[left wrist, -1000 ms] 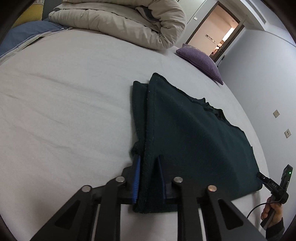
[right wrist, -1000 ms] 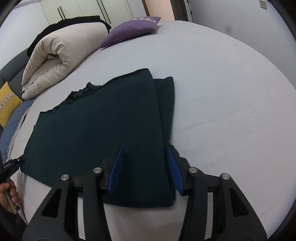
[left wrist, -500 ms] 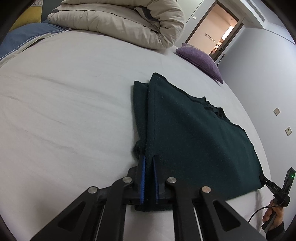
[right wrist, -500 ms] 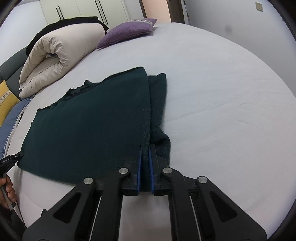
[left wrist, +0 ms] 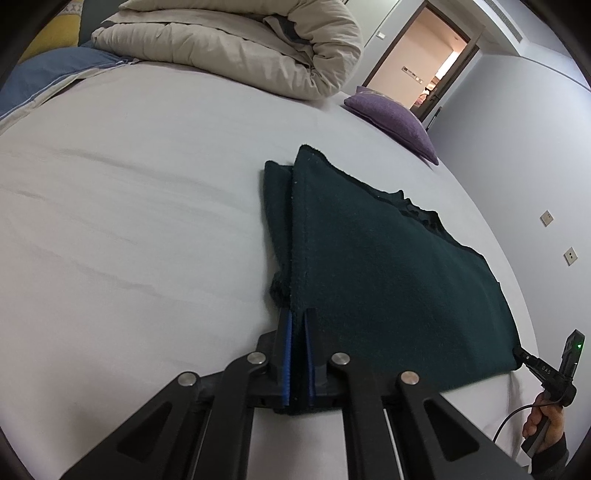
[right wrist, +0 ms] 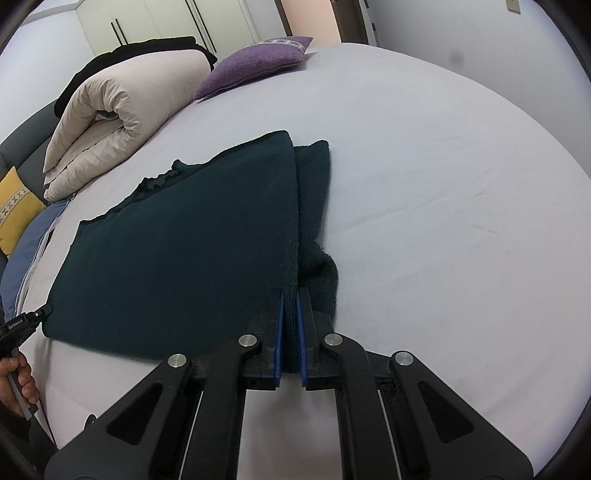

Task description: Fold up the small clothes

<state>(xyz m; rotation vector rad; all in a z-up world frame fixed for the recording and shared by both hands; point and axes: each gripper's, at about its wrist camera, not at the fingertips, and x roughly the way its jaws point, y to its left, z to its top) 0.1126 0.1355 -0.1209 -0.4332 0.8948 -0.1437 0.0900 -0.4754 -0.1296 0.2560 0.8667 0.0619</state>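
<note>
Dark green sweater (left wrist: 388, 266) lies flat on the white bed (left wrist: 147, 221), sleeves already tucked in. Left gripper (left wrist: 298, 325) and right gripper (right wrist: 290, 299) each pinch a near hem corner, blue pads clamped on the knit. I'd say grasping is done; next, both corners should lift together and carry toward the collar. Only the right view shows the wardrobe (right wrist: 147, 22); only the left shows the open doorway (left wrist: 424, 55).
</note>
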